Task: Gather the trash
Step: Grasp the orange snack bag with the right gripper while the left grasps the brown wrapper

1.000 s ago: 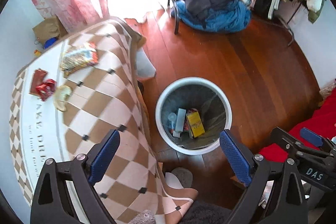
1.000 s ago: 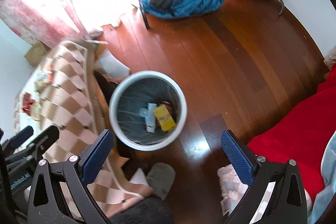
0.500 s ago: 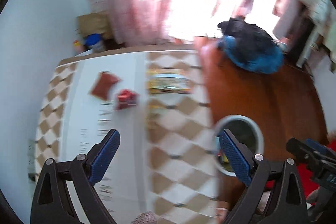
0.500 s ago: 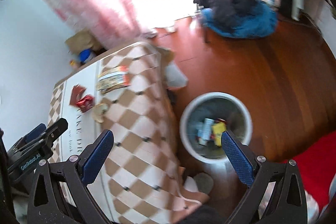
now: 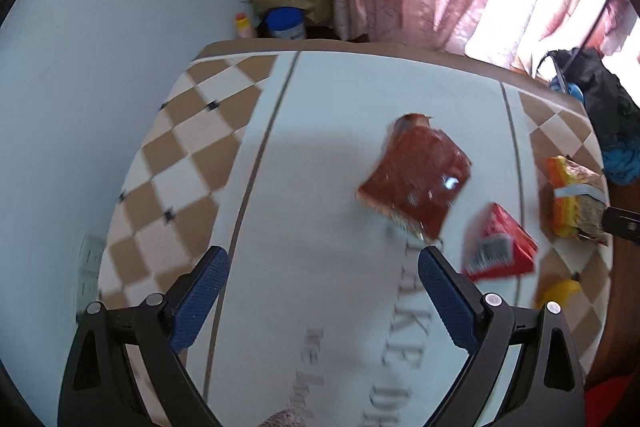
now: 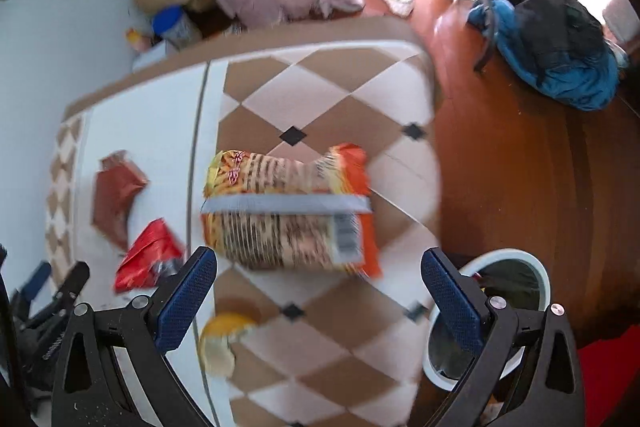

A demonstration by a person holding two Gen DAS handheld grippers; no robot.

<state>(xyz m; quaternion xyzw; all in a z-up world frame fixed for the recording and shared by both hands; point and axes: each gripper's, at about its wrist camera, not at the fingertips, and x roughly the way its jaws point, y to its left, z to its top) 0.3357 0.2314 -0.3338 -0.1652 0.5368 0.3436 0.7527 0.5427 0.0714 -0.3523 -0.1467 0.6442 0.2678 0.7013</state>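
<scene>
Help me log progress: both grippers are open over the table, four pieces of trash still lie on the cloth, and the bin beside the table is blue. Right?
Not quite: the bin is white, as the right wrist view shows. The rest stands: left gripper and right gripper are open.

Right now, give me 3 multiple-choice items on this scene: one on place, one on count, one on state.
1. Where is the bin?
A. on the table
B. on the floor beside the table
C. under the curtain

2. How many pieces of litter lie on the table?
A. two
B. four
C. six

3. The right tool is:
A. open, empty
B. shut on the noodle packet
C. shut on the bin rim

Answers:
1 B, it stands on the wood floor off the table's edge.
2 B: brown wrapper, red wrapper, noodle packet, yellow scrap.
3 A, its jaws stand wide apart with nothing between.
</scene>
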